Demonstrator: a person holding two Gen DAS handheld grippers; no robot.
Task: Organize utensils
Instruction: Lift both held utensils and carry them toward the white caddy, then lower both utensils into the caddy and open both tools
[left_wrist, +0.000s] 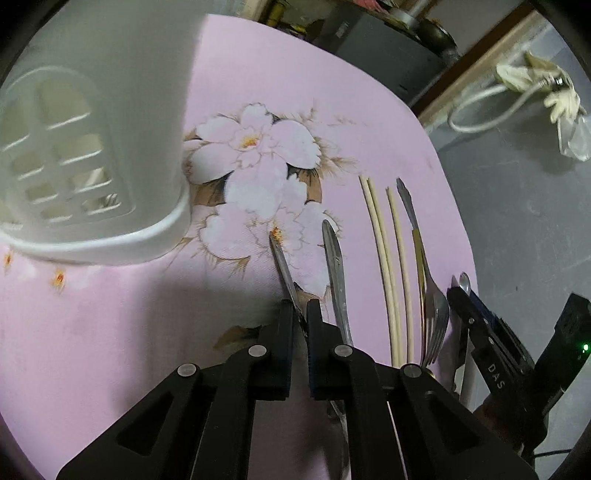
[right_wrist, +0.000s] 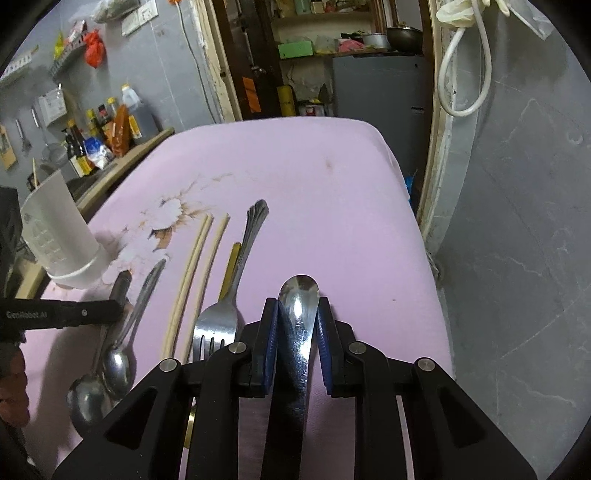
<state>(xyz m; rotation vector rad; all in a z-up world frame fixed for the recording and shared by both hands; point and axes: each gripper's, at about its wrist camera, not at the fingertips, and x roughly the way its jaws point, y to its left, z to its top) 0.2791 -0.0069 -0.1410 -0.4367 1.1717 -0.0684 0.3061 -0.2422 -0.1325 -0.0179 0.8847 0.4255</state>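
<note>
Pink flowered counter (left_wrist: 332, 92), white slotted holder (left_wrist: 92, 166) at ten o'clock. Left gripper (left_wrist: 300, 314) fingers clenched on a steel handle (left_wrist: 282, 262), chopsticks (left_wrist: 384, 258) and fork (left_wrist: 430, 288) at two o'clock. Right gripper (right_wrist: 297, 317) fingers grasping a spoon (right_wrist: 299, 314).

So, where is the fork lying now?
The fork lies on the pink cloth, tines toward the camera in the right wrist view, between the chopsticks on its left and the right gripper holding a spoon.
</note>
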